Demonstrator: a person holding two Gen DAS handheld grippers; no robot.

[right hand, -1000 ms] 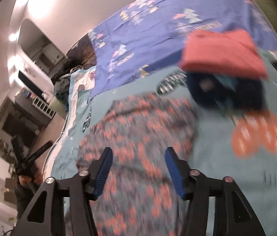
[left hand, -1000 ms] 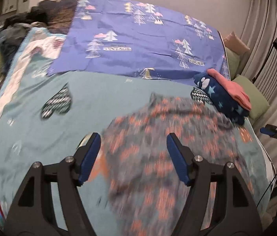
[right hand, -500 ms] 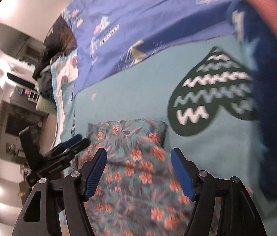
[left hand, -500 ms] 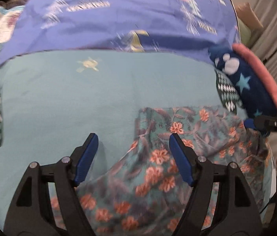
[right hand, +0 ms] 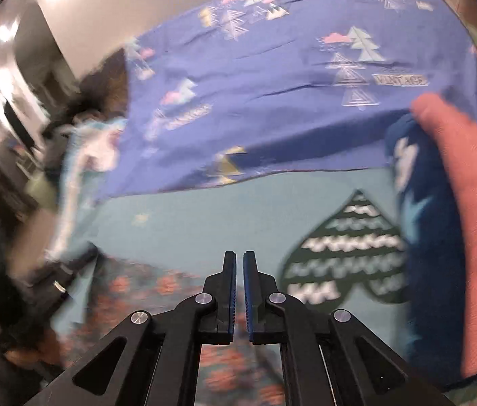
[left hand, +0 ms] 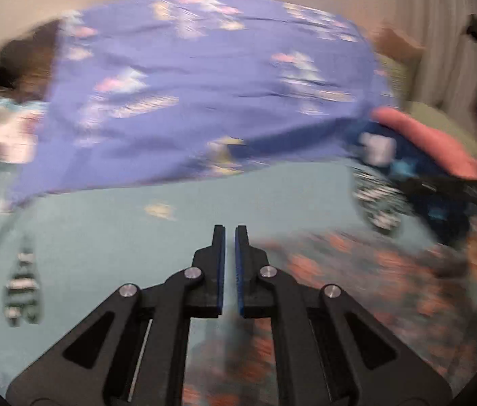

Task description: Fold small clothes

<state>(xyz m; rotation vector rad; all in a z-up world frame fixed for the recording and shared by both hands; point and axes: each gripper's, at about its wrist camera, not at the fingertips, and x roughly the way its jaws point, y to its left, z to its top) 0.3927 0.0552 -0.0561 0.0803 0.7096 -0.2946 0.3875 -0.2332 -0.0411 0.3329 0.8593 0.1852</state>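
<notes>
A grey-green garment with orange flowers (left hand: 356,287) lies on the teal bed cover, blurred; it also shows in the right wrist view (right hand: 143,291). My left gripper (left hand: 230,233) has its jaws nearly together near the garment's upper left edge; whether cloth sits between them I cannot tell. My right gripper (right hand: 239,258) is likewise nearly closed at the garment's upper right edge. The right gripper's dark body (left hand: 458,189) shows at the right of the left wrist view.
A folded stack, pink cloth (right hand: 464,203) on a dark blue star-print one (right hand: 421,209), sits at the right. A purple tree-print sheet (right hand: 289,84) covers the far bed. The teal cover (right hand: 187,223) has a dark heart print (right hand: 346,253). Dark clothes (right hand: 96,101) lie far left.
Both grippers went from wide open to nearly closed at the garment's top edge. Both views have tilted up and are now motion-blurred.
</notes>
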